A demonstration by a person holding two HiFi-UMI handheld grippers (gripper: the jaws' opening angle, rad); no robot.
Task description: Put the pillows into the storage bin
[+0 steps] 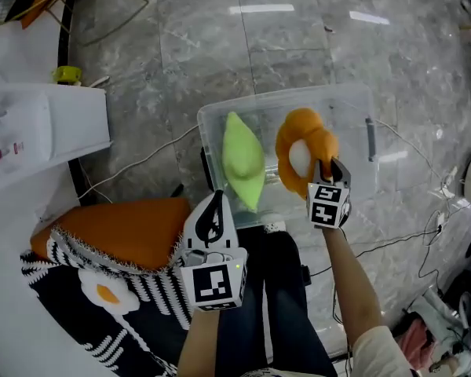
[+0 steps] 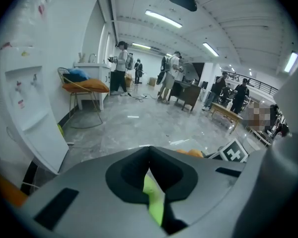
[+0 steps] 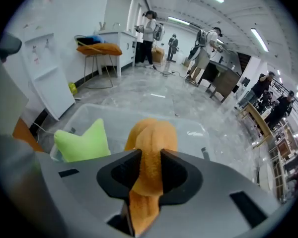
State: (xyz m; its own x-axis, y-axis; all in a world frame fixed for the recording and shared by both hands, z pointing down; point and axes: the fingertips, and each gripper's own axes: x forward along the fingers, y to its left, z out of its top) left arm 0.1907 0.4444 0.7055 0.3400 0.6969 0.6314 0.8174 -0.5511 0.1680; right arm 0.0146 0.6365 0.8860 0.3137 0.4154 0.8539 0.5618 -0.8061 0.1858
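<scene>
A clear plastic storage bin [image 1: 353,94] stands on the grey floor in front of the person. My left gripper [image 1: 214,204] is shut on a corner of the lime green pillow [image 1: 242,159], which hangs over the bin's left half. In the left gripper view only a green strip [image 2: 154,202] shows between the closed jaws [image 2: 149,175]. My right gripper [image 1: 330,168] is shut on the orange pillow [image 1: 302,157], bunched over the bin's middle. The right gripper view shows orange fabric [image 3: 151,138] pinched between the jaws [image 3: 150,168], the green pillow [image 3: 84,140] at left, the bin [image 3: 198,128] beyond.
An orange cushion [image 1: 125,230] lies on a black-and-white striped cover [image 1: 78,289] at lower left. A white cabinet [image 1: 43,128] stands at the left. Cables [image 1: 141,163] run across the floor near the bin. The person's legs [image 1: 275,289] are just behind the bin's near edge.
</scene>
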